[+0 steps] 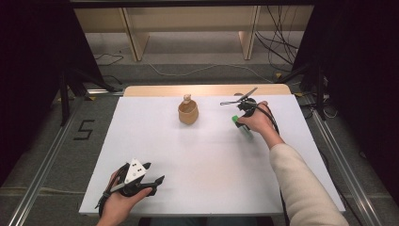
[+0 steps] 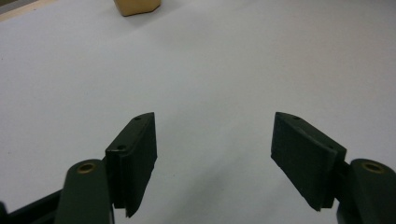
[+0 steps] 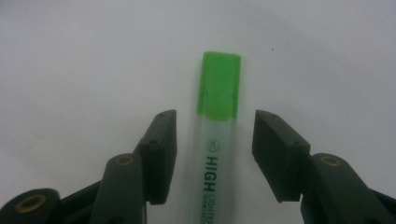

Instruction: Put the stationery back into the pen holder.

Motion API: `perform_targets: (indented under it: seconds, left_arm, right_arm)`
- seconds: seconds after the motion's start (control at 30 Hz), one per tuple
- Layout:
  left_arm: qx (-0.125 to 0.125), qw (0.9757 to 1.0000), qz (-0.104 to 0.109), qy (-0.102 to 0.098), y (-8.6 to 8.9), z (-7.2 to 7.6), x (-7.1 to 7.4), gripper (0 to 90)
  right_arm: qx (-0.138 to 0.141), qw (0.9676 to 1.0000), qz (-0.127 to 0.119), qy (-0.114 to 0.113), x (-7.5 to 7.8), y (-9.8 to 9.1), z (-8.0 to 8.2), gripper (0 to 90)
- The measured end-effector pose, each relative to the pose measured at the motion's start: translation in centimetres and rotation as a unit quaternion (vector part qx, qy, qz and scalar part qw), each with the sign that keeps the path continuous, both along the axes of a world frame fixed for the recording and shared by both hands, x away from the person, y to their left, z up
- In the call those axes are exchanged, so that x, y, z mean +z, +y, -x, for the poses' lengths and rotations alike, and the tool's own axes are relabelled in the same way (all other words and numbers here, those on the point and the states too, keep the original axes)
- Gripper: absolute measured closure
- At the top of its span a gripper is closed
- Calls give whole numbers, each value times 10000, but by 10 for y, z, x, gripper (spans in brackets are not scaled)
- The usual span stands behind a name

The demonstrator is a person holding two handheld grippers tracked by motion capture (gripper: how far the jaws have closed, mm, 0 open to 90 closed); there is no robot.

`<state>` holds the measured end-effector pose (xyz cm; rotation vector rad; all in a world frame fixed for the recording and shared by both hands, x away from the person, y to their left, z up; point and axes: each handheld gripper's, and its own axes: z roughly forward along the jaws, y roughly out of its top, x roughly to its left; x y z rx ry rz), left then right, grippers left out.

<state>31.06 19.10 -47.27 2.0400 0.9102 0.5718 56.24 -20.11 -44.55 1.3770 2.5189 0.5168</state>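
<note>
White covers the whole table (image 1: 207,165) in front of you, with a strip of bare wood at the far edge and dark floor all around.

Your right gripper (image 3: 212,144) is out on the far right part of the table. Its jaws stand apart, and the green highlighter (image 3: 217,135) lies flat on the table between them. The pads do not press on it; you can see a thin gap on each side. The green cap points away from you and the clear body with the word HIGH runs back under the gripper. It looks lined up this way so the jaws can close on the pen's long sides. In the high view the highlighter (image 1: 241,126) peeks out beside your right hand (image 1: 256,121).

Your left gripper (image 2: 212,158) rests near the front left corner, jaws open with nothing between them. It is probably just waiting there, out of the way.

A small wooden cup (image 1: 188,112) stands far back in the middle, with something small poking out of the top. It is well apart from the pen.

You have lots of bare table between the cup and both hands. The right edge is not far from your right hand, so mind it.
</note>
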Motion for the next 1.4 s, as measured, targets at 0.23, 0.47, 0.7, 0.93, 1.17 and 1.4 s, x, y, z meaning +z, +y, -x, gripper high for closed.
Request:
perform_targets:
  seconds: [0.23, 0.47, 0.7, 0.93, 1.17, 1.4]
  left_arm:
    - [-15, 10000, -18, -4, 0, 0, 0, 314]
    - [6, 10000, 18, 5, 0, 0, 0, 316]
    - [-7, 10000, 18, 3, 0, 0, 0, 316]
    - [-7, 10000, 17, 5, 0, 0, 0, 316]
    - [-32, 10000, -22, 0, 0, 0, 0, 316]
    - [-20, 10000, 3, -8, 0, 0, 0, 317]
  right_arm:
    - [-19, 9999, 65, 147, -5, 2, -7, 519]
    - [-31, 9995, 157, 266, -9, 7, -12, 530]
    - [-75, 9988, 248, 427, -11, 8, -13, 545]
    - [-83, 9983, 270, 519, -12, 9, -15, 557]
    - [-102, 9979, 305, 558, -12, 9, -16, 572]
    - [-90, 9978, 309, 573, -12, 9, -17, 598]
